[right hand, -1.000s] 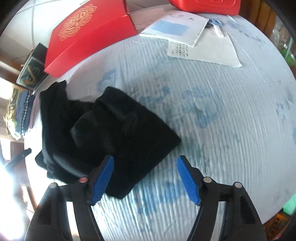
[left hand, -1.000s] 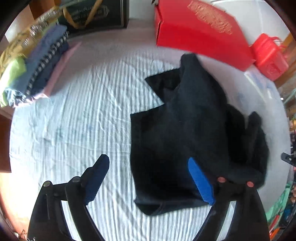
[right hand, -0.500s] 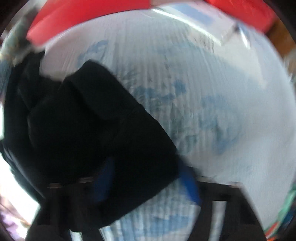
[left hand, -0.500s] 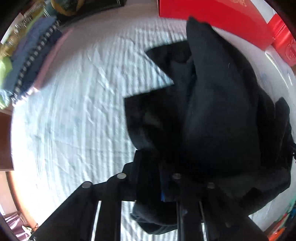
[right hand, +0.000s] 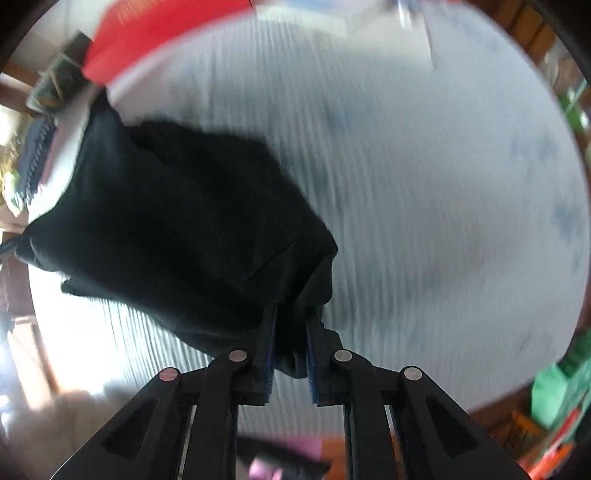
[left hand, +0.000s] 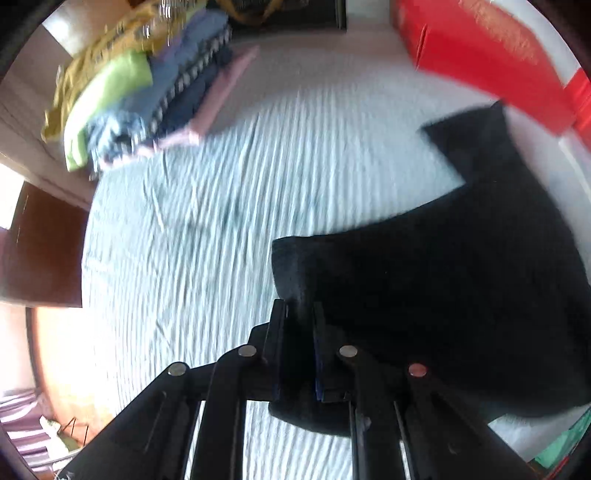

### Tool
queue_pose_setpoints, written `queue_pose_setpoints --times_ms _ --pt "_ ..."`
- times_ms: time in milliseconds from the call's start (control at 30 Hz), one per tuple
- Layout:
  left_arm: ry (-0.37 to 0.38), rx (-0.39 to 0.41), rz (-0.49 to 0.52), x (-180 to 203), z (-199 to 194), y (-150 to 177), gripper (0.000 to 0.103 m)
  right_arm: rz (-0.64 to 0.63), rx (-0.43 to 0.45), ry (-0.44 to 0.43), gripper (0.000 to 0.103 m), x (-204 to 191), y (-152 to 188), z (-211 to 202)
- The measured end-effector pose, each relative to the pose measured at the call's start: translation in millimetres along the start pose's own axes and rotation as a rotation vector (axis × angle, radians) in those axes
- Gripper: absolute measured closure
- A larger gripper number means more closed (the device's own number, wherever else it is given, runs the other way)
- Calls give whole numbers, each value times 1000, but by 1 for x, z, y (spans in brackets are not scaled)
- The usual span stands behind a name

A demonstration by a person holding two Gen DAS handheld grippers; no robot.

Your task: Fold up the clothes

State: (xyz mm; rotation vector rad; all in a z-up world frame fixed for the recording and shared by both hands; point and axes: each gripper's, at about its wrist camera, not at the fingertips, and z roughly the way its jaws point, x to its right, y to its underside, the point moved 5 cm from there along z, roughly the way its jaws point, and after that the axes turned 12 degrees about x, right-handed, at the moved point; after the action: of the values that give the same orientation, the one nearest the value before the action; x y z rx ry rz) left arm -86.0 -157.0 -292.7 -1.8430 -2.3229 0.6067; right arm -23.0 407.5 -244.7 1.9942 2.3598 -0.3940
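Observation:
A black garment is lifted off the pale blue striped cloth of the table. My left gripper is shut on the garment's near left corner, and cloth hangs down below the fingers. In the right wrist view the same black garment stretches away to the left, and my right gripper is shut on its near right corner. The fabric between the two grips is bunched and hides the pads. Both views are blurred by motion.
A stack of folded clothes lies at the far left of the table. A red box stands at the far right, also seen as the red box. Papers lie at the far edge. A dark bag sits behind.
Both grippers went from open above the garment to shut on its near corners. The garment has been lifted and pulled out, and both views swung sharply.

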Motion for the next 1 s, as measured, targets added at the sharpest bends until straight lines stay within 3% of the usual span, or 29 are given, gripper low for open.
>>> queue_pose_setpoints --times_ms 67,100,200,333,467,500,533,600,667,700,767,800,867,967,1000 --pt "-30 -33 -10 -8 15 6 90 12 -15 34 74 8 6 6" --pt "-43 -36 -16 -12 19 6 90 10 22 62 70 11 -2 3" --pt "-57 -15 -55 -23 19 1 90 14 137 10 67 0 -37 -12" --pt "-37 8 -100 -32 14 -3 90 -62 226 -96 67 -48 -88 -7" --pt "21 17 -139 -36 9 -3 90 -165 205 -181 58 -115 -129 29" --pt "35 20 -149 -37 7 -3 90 -191 191 -190 49 -130 -134 40" --pt "50 22 -159 -38 6 -3 90 -218 184 -187 32 -145 -139 50" --pt "79 27 -178 -40 3 -2 90 -257 178 -166 13 -164 -149 68" --pt "108 31 -198 -42 0 -2 90 -278 168 -159 13 -179 -158 85" --pt "123 32 -207 -42 -1 -2 90 -291 159 -150 16 -186 -161 94" --pt "152 9 -224 -30 7 0 90 -335 120 -96 77 -193 -158 109" --pt "162 -1 -223 -25 10 1 90 -351 109 -73 96 -195 -156 112" --pt "185 -7 -218 -18 11 2 90 -342 158 -56 97 -184 -152 89" --pt "215 -14 -214 -10 15 1 90 -229 272 -56 97 -135 -141 30" --pt "226 -16 -212 -8 17 0 83 -181 296 -56 97 -114 -135 12"
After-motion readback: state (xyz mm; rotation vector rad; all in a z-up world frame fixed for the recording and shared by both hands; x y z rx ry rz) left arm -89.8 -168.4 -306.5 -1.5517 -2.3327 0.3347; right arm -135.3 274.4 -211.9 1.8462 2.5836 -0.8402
